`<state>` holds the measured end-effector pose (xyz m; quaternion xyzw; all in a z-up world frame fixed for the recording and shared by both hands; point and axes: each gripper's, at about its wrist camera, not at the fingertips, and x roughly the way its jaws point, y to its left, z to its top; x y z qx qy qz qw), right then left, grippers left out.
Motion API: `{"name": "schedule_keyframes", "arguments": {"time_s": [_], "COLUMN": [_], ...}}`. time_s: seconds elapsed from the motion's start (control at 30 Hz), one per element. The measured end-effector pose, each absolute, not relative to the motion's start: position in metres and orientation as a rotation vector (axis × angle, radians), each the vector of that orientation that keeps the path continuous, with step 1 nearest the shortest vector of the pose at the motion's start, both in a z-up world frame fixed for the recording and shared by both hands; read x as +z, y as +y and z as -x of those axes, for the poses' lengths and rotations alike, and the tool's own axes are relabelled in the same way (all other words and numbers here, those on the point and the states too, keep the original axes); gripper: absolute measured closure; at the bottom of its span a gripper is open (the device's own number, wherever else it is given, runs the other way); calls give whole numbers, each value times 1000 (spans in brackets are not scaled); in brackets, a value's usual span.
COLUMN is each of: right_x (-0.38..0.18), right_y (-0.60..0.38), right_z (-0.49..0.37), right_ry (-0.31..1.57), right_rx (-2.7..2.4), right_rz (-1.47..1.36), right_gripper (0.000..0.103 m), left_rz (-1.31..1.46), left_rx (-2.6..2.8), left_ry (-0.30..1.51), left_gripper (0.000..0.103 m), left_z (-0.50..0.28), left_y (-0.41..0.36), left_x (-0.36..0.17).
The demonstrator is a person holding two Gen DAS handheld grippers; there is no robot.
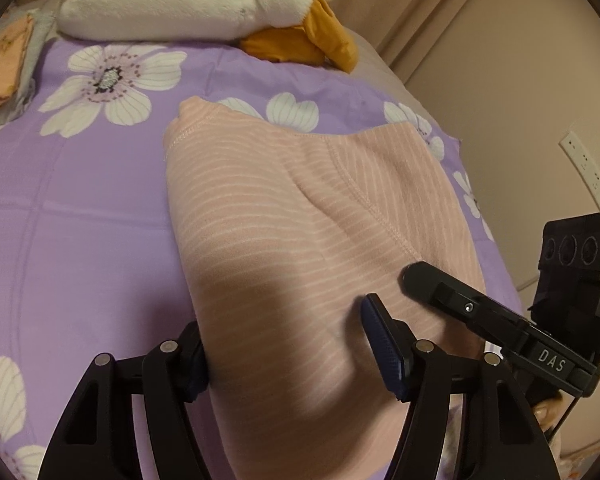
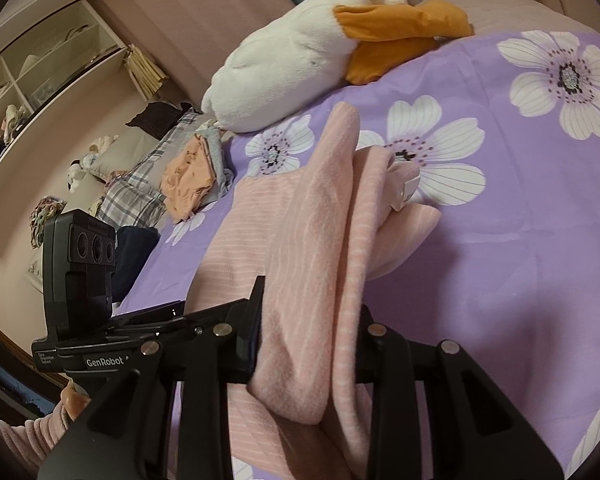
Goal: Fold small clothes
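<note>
I've got the pink striped garment (image 2: pixel 300 248) bunched in my right gripper (image 2: pixel 304 344), clenched firmly; left gripper (image 1: pixel 284 344) seems to straddle its edge, grip unclear. It drapes onto the purple bedspread (image 1: pixel 80 200): soft, limp, light, best held by hems.

Both views were lit dimly and warmly, as by indoor lamplight, and a pinkish-beige cast was given to the walls. A soft, dark shadow was thrown across the pink striped garment (image 1: pixel 300 216) just ahead of the left gripper (image 1: pixel 288 340), and another was laid on the purple floral bedspread (image 2: pixel 520 240) at the right of the right wrist view. No glare was seen. Strong fisheye bending was shown at the edges, where the corners were blacked out. Slight softness and grain were noticed throughout, and the shelves (image 2: pixel 40 72) far off were rendered indistinctly.
</note>
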<state>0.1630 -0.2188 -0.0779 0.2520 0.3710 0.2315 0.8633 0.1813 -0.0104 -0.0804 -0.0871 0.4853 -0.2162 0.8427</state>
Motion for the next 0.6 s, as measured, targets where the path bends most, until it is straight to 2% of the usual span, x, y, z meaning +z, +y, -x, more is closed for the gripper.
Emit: {"name": "schedule_keyframes", "arguments": {"time_s": [0.6], "right_x": [-76], "right_y": [-159], "right_z": [-177], "right_ry": [802], "right_rx": [554], "right_rz": [-498], "right_gripper": [73], "left_rz": [206], "left_rx": [-360], "left_ry": [1020], "left_gripper": [37], "left_z": [-179], "left_y": [44], "left_x": [-78]}}
